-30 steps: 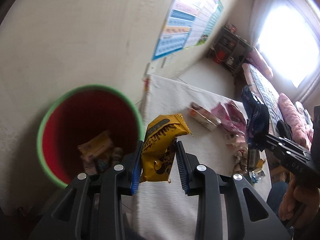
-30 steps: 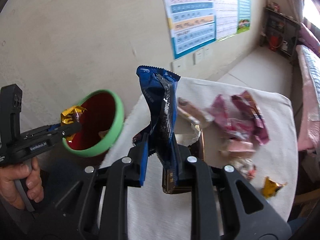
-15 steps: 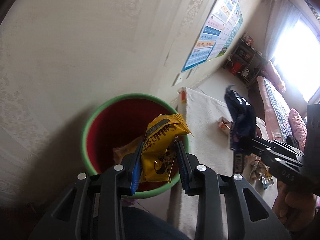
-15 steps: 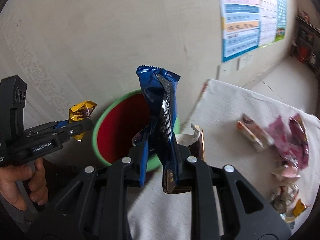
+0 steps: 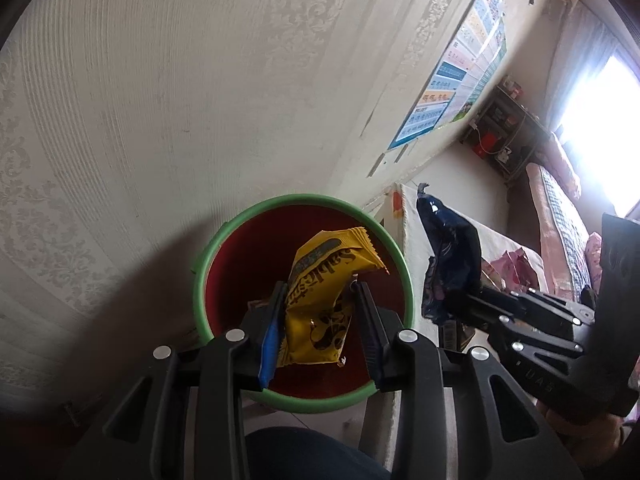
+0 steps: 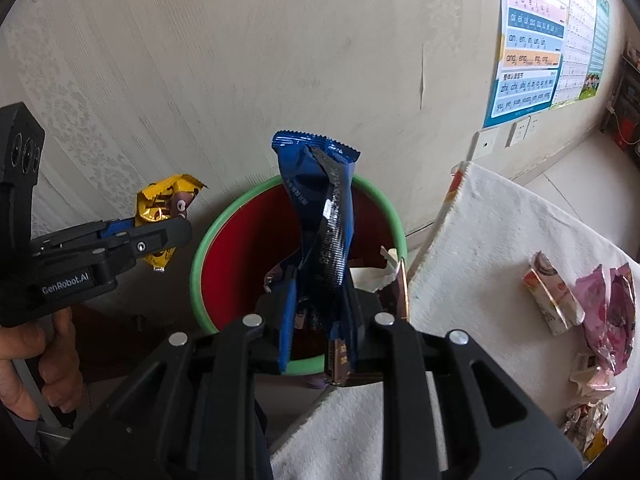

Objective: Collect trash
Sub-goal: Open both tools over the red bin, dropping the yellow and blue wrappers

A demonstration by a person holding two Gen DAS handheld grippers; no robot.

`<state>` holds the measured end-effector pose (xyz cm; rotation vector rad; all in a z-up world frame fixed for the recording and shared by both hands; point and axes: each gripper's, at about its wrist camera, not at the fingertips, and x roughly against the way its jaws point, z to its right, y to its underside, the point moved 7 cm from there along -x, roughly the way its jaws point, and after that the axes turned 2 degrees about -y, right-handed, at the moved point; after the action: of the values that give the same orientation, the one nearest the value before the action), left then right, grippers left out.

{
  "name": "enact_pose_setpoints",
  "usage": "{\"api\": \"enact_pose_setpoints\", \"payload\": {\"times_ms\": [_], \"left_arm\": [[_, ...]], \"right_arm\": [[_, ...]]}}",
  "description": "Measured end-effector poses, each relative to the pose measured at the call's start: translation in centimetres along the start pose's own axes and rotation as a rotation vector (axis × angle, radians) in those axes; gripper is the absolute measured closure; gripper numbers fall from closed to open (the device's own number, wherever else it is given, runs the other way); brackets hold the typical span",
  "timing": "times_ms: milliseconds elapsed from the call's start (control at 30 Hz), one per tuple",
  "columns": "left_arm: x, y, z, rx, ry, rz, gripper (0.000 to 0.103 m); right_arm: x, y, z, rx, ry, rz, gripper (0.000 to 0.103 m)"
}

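Hovering over the green-rimmed red bin (image 5: pixel 208 264) with the left gripper (image 5: pixel 316 316), jaws opening around a yellow snack wrapper (image 5: pixel 320 300) not yet dropped; wrapper between the pads, seemingly touching the blue-padded side, a sliver of gap showing on the other. Judged as the release step for this piece.

Holding a blue wrapper (image 6: pixel 320 216) upright in the right gripper (image 6: pixel 320 320), clamped fully tight on its lower part, along with what looks like a brown wrapper (image 6: pixel 340 360) pinched beneath. Positioned near the bin's rim on the table side, by the edge of the white-clothed table (image 6: pixel 500 248); seems next in line for dropping.

Showing some trash already at the bottom of the bin, partly hidden behind the fingers, so hard to count. Leaving several pieces out on the cloth toward its far and right edges: a small striped carton (image 6: pixel 548 292), pink wrappers (image 6: pixel 612 312), and a few crumpled bits near the right edge (image 6: pixel 588 420).

Judging the task somewhere in the middle: a few items binned, two or three in the grippers about to go in, and a handful more waiting on the table.
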<state>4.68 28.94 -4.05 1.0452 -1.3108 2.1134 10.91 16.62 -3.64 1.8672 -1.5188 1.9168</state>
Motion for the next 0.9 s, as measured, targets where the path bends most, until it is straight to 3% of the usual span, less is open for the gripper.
{"api": "enact_pose_setpoints", "payload": {"times_ms": [133, 200, 300, 333, 367, 467, 633, 900], "left_arm": [[-0.7, -0.5, 0.0, 0.003, 0.006, -0.001, 0.069], [-0.9, -0.7, 0.0, -0.001, 0.006, 0.002, 0.064], [-1.0, -1.2, -0.4, 0.010, -0.016, 0.014, 0.028], [-1.0, -1.3, -0.8, 0.018, -0.041, 0.018, 0.017], [-0.9, -1.3, -1.1, 0.018, -0.064, 0.022, 0.017], [-0.9, -1.0, -1.4, 0.017, -0.072, 0.015, 0.016], [-1.0, -0.3, -1.6, 0.046, -0.064, 0.007, 0.014], [-0.2, 0.2, -0.7, 0.042, -0.055, 0.013, 0.013]], "right_arm": [[-0.8, -0.3, -0.2, -0.002, -0.006, -0.009, 0.081], [-1.0, -0.6, -0.2, -0.001, -0.008, -0.003, 0.074], [-1.4, -0.6, -0.4, 0.011, 0.000, -0.004, 0.052], [-1.6, -0.4, -0.4, 0.021, 0.013, -0.011, 0.038], [-1.7, -0.2, -0.3, 0.027, 0.025, -0.016, 0.027], [-2.1, 0.8, 0.2, 0.023, 0.038, -0.033, 0.017], [-1.9, 1.7, 0.7, 0.007, 0.042, -0.052, 0.013], [0.4, 1.3, 0.9, 0.037, 0.065, -0.010, 0.007]]}}
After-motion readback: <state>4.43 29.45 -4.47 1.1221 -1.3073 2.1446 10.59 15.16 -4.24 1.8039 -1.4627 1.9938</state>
